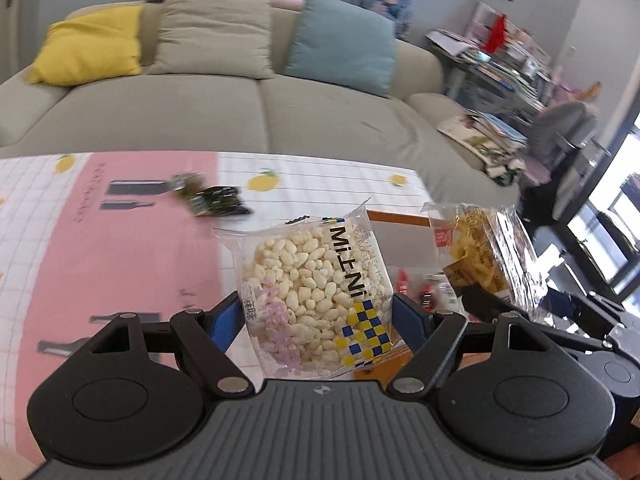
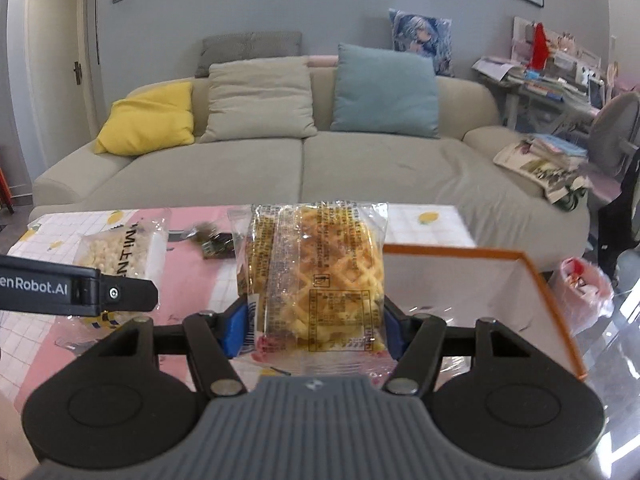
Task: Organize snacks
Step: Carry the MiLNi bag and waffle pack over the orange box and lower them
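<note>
Jaws: left gripper (image 1: 318,312) clamps rice-puff pack (image 1: 316,292), right gripper (image 2: 312,326) clamps waffle pack (image 2: 316,276) | I advise lowering both level into orange-rimmed box (image 2: 540,280), right.

A home living room: cushioned sofa (image 2: 304,168), door (image 2: 56,68), cluttered bookshelf (image 2: 556,76).

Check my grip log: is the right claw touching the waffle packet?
Touching. The right wrist view shows both blue pads of the right claw pressing the waffle packet's sides.
</note>
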